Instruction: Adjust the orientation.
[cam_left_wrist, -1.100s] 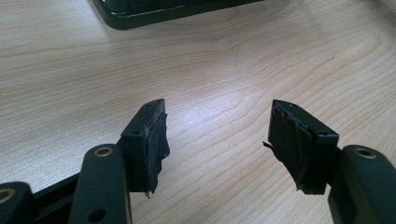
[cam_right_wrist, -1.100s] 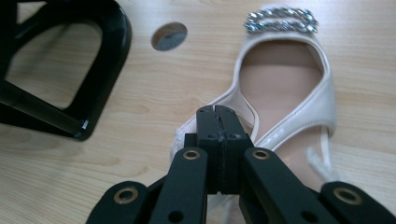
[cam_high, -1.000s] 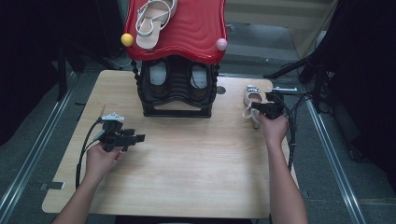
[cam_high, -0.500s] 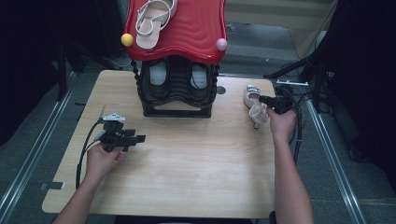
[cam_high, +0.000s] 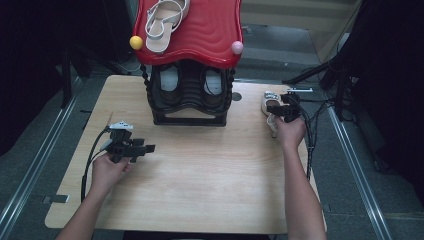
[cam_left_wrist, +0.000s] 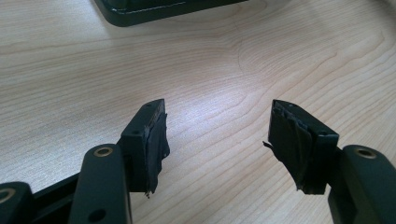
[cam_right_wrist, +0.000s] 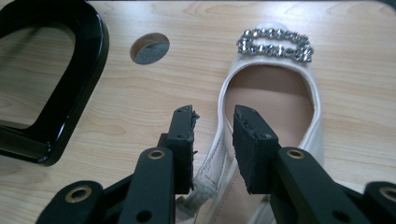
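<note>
A cream flat shoe (cam_right_wrist: 271, 93) with a rhinestone buckle (cam_right_wrist: 274, 44) lies on the wooden table (cam_high: 210, 170), right of the shoe rack. In the high view the shoe (cam_high: 269, 102) shows just ahead of my right hand. My right gripper (cam_right_wrist: 214, 126) straddles the shoe's left rim. Its jaws have just been opening, and a gap shows between the pads and the rim. From above, the right gripper (cam_high: 277, 111) sits at the shoe's heel end. My left gripper (cam_left_wrist: 217, 135) hovers open over bare wood, with nothing between its fingers; the high view has it (cam_high: 147, 148) at the table's left.
A black shoe rack (cam_high: 189, 95) with a red wavy top (cam_high: 200, 30) stands at the back centre, with dark shoes inside and a beige sandal (cam_high: 162, 20) on top. A round hole (cam_right_wrist: 150, 47) pierces the table. The rack's base (cam_right_wrist: 70, 84) lies left of the right gripper.
The right hand swung out to the right with the shoe, then came back left. The shoe now lies on the table by the rack. The left hand has stayed put.
</note>
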